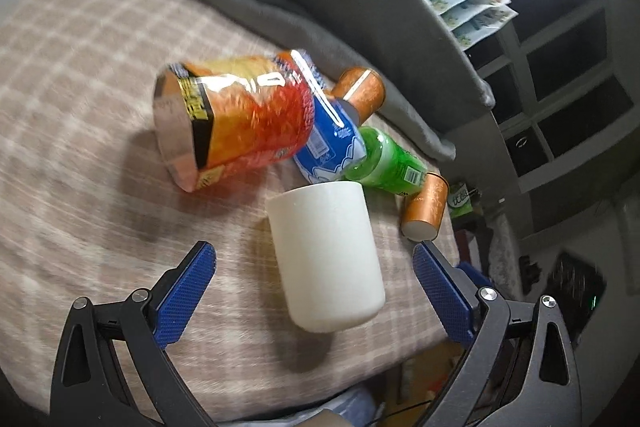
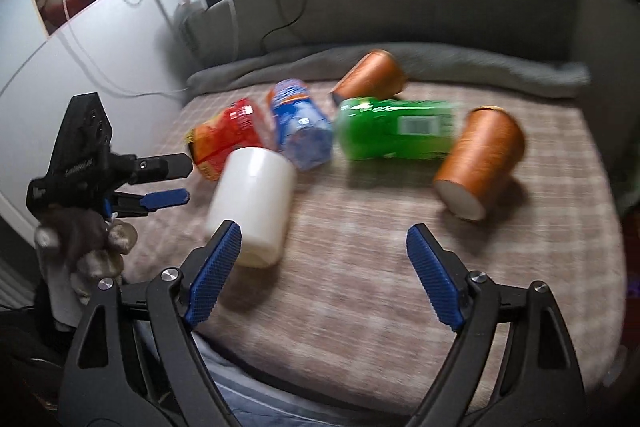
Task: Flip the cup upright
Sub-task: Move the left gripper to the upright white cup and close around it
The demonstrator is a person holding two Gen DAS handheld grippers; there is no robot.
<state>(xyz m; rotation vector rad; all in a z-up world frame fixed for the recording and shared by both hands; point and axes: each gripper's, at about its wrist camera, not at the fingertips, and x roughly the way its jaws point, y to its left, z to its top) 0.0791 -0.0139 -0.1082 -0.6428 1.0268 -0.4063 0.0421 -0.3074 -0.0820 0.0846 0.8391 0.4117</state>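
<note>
A white cup (image 1: 326, 257) lies on its side on the checked cloth, between the blue pads of my left gripper (image 1: 314, 277), which is open and not touching it. The cup also shows in the right wrist view (image 2: 252, 203), at the left, with its closed end toward the camera. My right gripper (image 2: 324, 247) is open and empty, just right of the cup, its left fingertip (image 2: 228, 243) in front of the cup's end. The left gripper (image 2: 166, 179) shows from the side there, held by a gloved hand.
Lying behind the cup: an orange-red snack bag (image 1: 236, 123), a blue packet (image 1: 332, 143), a green bottle (image 1: 384, 163) and two copper cups (image 2: 480, 163) (image 2: 372, 75). A grey blanket (image 2: 440, 63) runs along the back. The cushion's front edge (image 2: 320, 383) drops off close below the grippers.
</note>
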